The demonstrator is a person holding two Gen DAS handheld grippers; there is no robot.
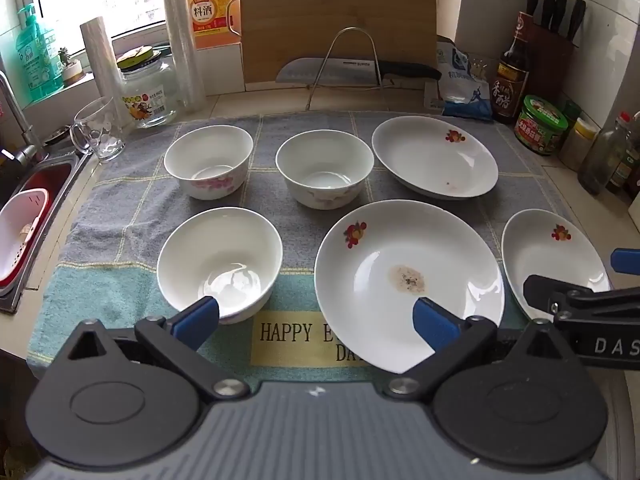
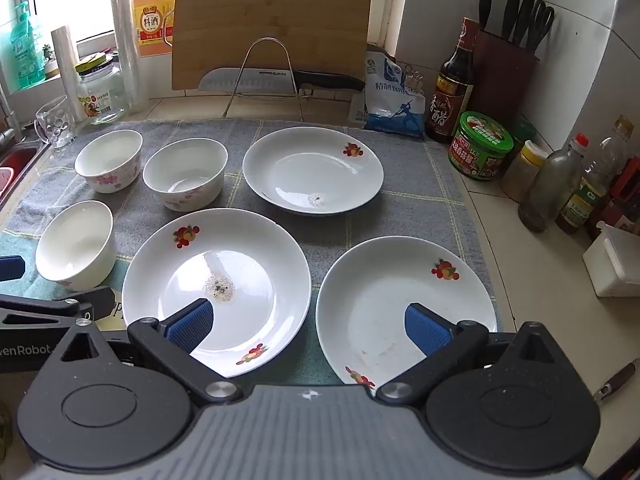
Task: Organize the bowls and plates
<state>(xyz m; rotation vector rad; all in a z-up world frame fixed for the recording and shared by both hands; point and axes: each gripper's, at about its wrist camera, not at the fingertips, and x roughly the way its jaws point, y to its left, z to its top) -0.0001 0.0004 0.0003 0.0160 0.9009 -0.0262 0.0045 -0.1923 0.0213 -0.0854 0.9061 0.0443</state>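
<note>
Right wrist view: three empty bowls [image 2: 112, 160], three plates [image 2: 312, 170], middle plate [image 2: 218, 276] bearing a speckled residue; left gripper [image 1: 316, 316] and right gripper [image 2: 308, 324] both wide, holding nothing.

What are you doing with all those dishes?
A person is holding two grabbing tools over a towel on the kitchen counter. The left tool and right tool are both open and holding nothing. Three bowls and three plates lie spread out separately, nothing stacked yet. One plate has a dirty spot.
</note>
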